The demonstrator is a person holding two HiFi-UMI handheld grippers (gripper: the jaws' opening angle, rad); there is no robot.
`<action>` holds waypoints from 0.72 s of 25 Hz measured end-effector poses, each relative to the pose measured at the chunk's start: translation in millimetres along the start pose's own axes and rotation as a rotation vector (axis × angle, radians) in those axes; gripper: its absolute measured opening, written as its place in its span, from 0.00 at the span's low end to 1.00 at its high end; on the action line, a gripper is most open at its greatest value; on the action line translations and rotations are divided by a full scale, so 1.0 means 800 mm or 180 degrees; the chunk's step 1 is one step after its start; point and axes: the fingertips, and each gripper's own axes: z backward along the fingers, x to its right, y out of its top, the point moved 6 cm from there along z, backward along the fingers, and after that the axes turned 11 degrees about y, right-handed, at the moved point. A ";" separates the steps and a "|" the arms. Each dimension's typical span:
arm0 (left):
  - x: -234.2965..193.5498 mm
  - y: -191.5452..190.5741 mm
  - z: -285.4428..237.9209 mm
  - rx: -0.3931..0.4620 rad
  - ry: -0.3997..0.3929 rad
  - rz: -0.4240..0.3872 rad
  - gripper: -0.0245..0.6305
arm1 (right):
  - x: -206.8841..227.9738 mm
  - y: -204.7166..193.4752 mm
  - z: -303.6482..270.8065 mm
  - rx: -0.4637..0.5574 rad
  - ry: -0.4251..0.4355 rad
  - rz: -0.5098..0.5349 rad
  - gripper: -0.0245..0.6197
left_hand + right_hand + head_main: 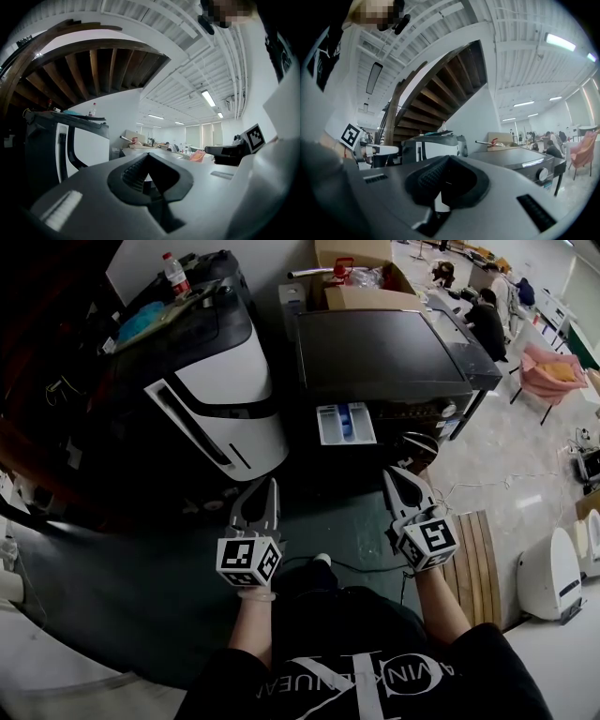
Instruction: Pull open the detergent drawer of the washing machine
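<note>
The dark washing machine point(384, 352) stands ahead of me, its top bare. Its detergent drawer point(345, 423) sticks out of the front panel, showing white and blue compartments. My left gripper point(273, 484) hangs below and left of the drawer, jaws together with nothing between them. My right gripper point(393, 474) sits below and right of the drawer, close to the machine's front, also shut and empty. In the right gripper view the machine point(520, 161) and its knob point(542, 174) lie to the right past the closed right gripper point(449, 158). The closed left gripper point(149, 154) fills the left gripper view.
A black and white appliance point(216, 381) stands left of the machine, with a bottle point(175, 276) on top. A cardboard box point(361, 287) sits behind. Wooden slats point(473, 549), a white device point(548, 573) and a pink chair point(553, 371) lie to the right.
</note>
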 end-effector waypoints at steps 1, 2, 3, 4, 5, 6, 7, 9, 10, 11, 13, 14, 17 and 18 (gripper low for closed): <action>-0.001 -0.001 0.000 -0.0001 0.0009 0.0007 0.05 | 0.000 -0.001 0.000 -0.0006 0.0002 0.0003 0.05; -0.001 -0.002 0.001 -0.0004 0.0015 0.0017 0.05 | 0.000 -0.002 0.000 -0.0013 0.0005 0.0003 0.05; -0.001 -0.002 0.001 -0.0007 0.0019 0.0028 0.05 | 0.000 -0.003 0.000 -0.0020 0.0008 -0.0005 0.05; -0.001 -0.003 0.001 -0.0012 0.0020 0.0037 0.05 | -0.001 -0.004 0.000 -0.0027 0.0009 -0.0017 0.05; -0.001 -0.005 0.002 -0.0019 0.0020 0.0044 0.05 | -0.001 -0.004 0.000 -0.0036 0.0009 -0.0028 0.05; -0.001 -0.006 0.002 -0.0029 0.0020 0.0047 0.05 | -0.001 -0.006 0.001 -0.0047 0.0007 -0.0035 0.05; -0.002 -0.007 0.003 -0.0039 0.0020 0.0047 0.05 | -0.001 -0.006 0.001 -0.0058 0.0004 -0.0041 0.05; -0.003 -0.009 0.005 -0.0054 0.0018 0.0051 0.05 | -0.003 -0.007 0.001 -0.0068 -0.0003 -0.0050 0.05; -0.004 -0.009 0.006 -0.0060 0.0019 0.0055 0.05 | -0.004 -0.007 0.001 -0.0066 -0.0010 -0.0051 0.05; -0.005 -0.010 0.008 -0.0063 0.0020 0.0056 0.05 | -0.005 -0.007 0.002 -0.0062 -0.0018 -0.0049 0.05; -0.006 -0.011 0.010 -0.0065 0.0025 0.0052 0.05 | -0.006 -0.006 0.002 -0.0056 -0.0026 -0.0043 0.05; -0.006 -0.011 0.012 -0.0069 0.0027 0.0049 0.05 | -0.008 -0.006 0.003 -0.0057 -0.0026 -0.0041 0.05; -0.008 -0.013 0.016 -0.0091 0.0036 0.0044 0.05 | -0.012 -0.007 0.006 -0.0076 -0.0014 -0.0044 0.05; -0.008 -0.013 0.017 -0.0097 0.0039 0.0044 0.05 | -0.013 -0.007 0.006 -0.0086 -0.0007 -0.0044 0.05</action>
